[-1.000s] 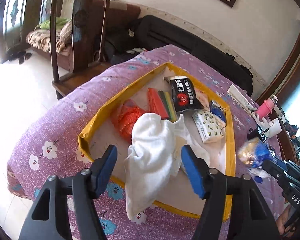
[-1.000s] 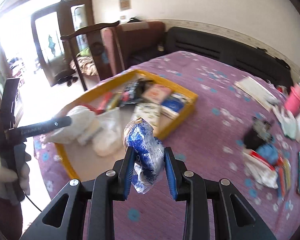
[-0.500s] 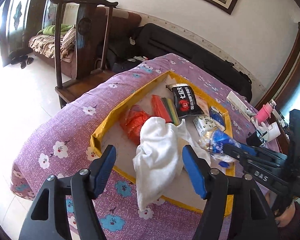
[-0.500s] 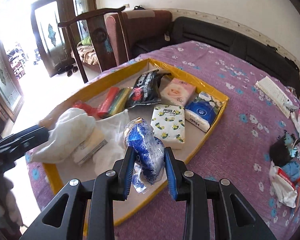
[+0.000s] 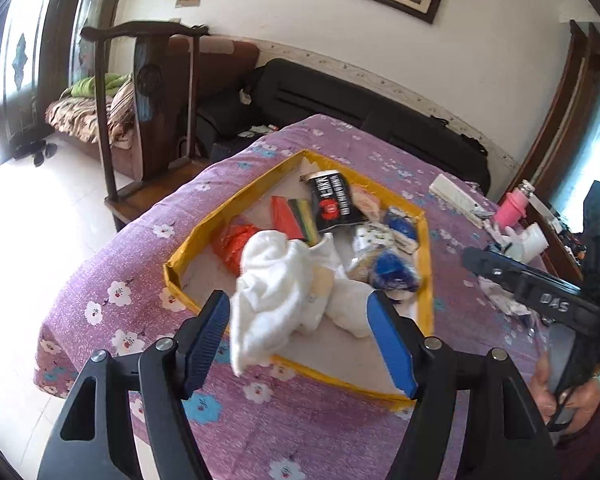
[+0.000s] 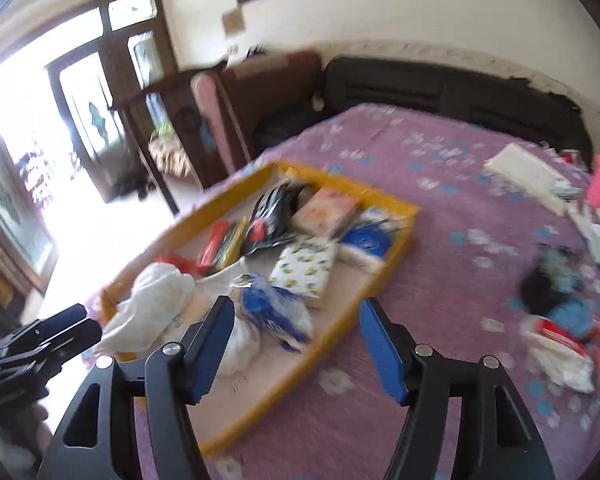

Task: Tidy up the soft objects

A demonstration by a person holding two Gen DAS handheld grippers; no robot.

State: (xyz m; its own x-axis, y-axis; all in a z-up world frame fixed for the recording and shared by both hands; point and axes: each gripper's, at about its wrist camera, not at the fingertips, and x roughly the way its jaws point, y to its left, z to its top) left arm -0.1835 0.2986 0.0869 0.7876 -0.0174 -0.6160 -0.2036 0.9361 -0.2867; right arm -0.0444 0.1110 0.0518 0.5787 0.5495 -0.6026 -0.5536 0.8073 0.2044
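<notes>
A: What is hard to make out?

B: The right wrist view is blurred. The small heap at the right edge of that frame cannot be identified. In the left wrist view the white towel (image 5: 276, 292) is blurred and hangs over the near rim of the yellow tray (image 5: 220, 216).

A: What is seen in one view only?

B: The pink tissue pack (image 6: 326, 212) is shown fully only in the right wrist view. A hand (image 5: 556, 396) under the right claw's body is seen only in the lower right of the left wrist view.

A: How are the claws found?

B: The left claw (image 5: 300, 340) is released; its jaws are opening and nothing is pressed between them. The right claw (image 6: 296, 344) is also released and is opening, with nothing gripped.

A: Where is the blue-and-clear bag?

B: The blue-and-clear bag (image 6: 272, 308) is laid inside the tray, beside the towel and touching the yellow-flowered tissue pack (image 6: 306, 266).

A: How many are counted?

B: Two claws, one tray and one purple flowered tabletop (image 6: 440, 240) are counted. In the tray three tissue packs, one black pouch (image 6: 270, 216) and one orange bag (image 5: 234, 242) are seen.
</notes>
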